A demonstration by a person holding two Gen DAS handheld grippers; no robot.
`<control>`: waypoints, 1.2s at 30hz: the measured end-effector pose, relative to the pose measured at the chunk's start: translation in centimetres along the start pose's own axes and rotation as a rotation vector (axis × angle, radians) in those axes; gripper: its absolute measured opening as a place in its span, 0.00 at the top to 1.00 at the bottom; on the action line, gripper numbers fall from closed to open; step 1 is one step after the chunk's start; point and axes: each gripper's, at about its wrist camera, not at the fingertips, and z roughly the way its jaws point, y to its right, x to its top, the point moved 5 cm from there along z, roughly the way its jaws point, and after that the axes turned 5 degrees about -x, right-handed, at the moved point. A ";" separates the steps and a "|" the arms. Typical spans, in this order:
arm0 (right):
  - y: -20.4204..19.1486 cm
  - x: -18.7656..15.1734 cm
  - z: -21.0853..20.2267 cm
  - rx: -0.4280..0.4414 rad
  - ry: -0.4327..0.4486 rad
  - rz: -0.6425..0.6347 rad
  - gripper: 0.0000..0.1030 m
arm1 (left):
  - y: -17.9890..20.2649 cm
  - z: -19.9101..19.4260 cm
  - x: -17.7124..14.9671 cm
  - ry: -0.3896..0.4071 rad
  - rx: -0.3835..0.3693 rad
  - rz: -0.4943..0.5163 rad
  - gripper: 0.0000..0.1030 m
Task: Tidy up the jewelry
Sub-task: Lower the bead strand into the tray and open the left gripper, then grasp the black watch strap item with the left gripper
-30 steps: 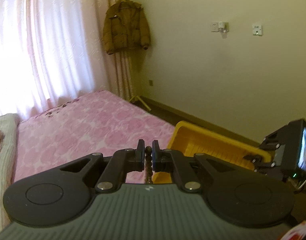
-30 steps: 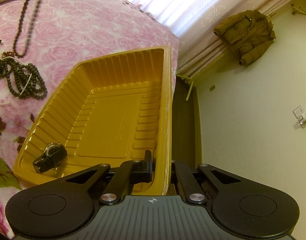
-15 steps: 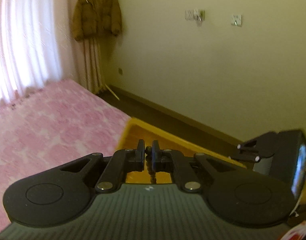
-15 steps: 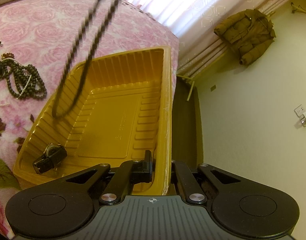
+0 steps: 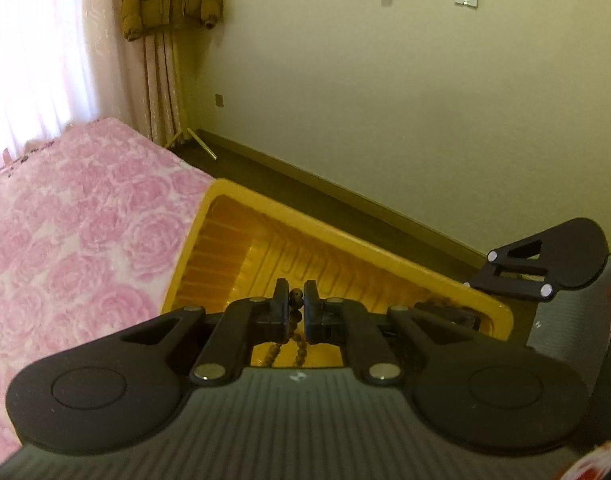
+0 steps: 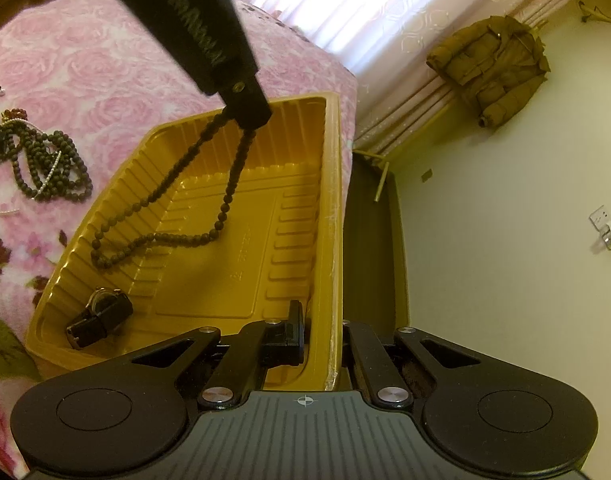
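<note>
My left gripper [image 5: 295, 300] is shut on a long string of dark brown beads [image 5: 295, 334]. In the right wrist view the left gripper [image 6: 247, 114] hangs over the far part of the yellow ribbed tray [image 6: 334, 200]. The bead string [image 6: 157, 236] drops from it in two strands, and its lower loop lies on the tray floor. A black wristwatch [image 6: 99, 316] lies in the tray's near left corner. My right gripper [image 6: 321, 328] is shut on the tray's near right wall, with one finger [image 6: 295, 332] inside and the other hidden behind the wall.
The tray [image 5: 345, 248] sits at the edge of a bed with a pink rose cover [image 6: 105, 64]. A tangle of dark bead strings and a thin pearl strand [image 6: 45, 160] lies on the cover to the tray's left. Dark floor [image 6: 369, 240] and a wall lie beyond the bed edge.
The left gripper carried the bead string from over the bed to above the tray and came down. The string's lower loop now rests on the tray floor. The right gripper kept still.
</note>
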 end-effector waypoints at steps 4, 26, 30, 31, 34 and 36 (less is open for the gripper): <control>0.0 -0.1 0.0 0.000 0.000 0.001 0.97 | -0.1 0.5 -0.3 -0.011 0.002 -0.011 0.94; 0.0 -0.1 0.0 -0.002 0.001 0.000 0.97 | -8.2 -6.6 -5.5 0.035 0.176 -0.170 0.75; -0.1 -0.1 0.0 -0.006 0.002 -0.005 0.97 | -11.3 -10.0 -9.4 0.029 0.270 -0.237 0.75; -0.1 -0.1 0.0 -0.006 0.002 -0.005 0.97 | -12.1 -10.8 -10.5 0.027 0.296 -0.253 0.74; -0.1 -0.2 0.0 -0.008 0.000 -0.006 0.97 | -13.9 -13.1 -13.9 0.011 0.378 -0.287 0.73; -0.2 -0.3 0.0 -0.009 -0.002 -0.005 0.97 | -14.7 -14.5 -16.5 0.000 0.416 -0.319 0.73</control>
